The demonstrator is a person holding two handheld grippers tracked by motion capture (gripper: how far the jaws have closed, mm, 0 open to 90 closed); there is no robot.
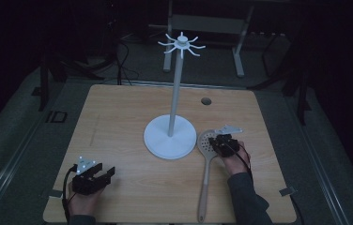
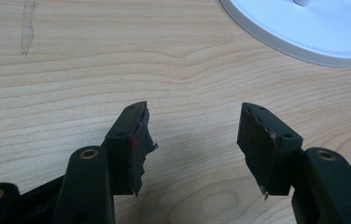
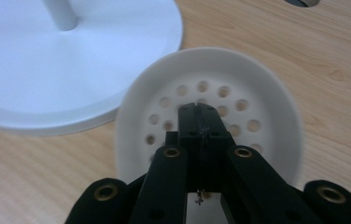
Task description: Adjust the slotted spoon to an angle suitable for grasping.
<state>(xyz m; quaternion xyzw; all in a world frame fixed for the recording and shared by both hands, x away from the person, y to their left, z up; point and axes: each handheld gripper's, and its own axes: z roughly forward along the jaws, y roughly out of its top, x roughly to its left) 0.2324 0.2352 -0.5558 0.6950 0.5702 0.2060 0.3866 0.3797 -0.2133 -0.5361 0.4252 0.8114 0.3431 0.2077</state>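
A white slotted spoon (image 1: 204,178) lies on the wooden table (image 1: 118,117), its perforated bowl (image 3: 262,93) beside the round base of a white stand (image 1: 170,137). My right gripper (image 1: 219,140) hovers over the spoon's bowl, jaws shut together (image 3: 201,109) with nothing between them. Whether the tips touch the bowl I cannot tell. My left gripper (image 1: 106,171) rests near the table's front left corner, open (image 2: 194,126) and holding nothing. The stand has a tall pole topped by a ring of hooks (image 1: 181,44).
The stand's base (image 2: 304,28) lies ahead and to the right of the left gripper. A small round hole (image 1: 206,101) sits in the tabletop behind the spoon. Dark floor and furniture legs surround the table.
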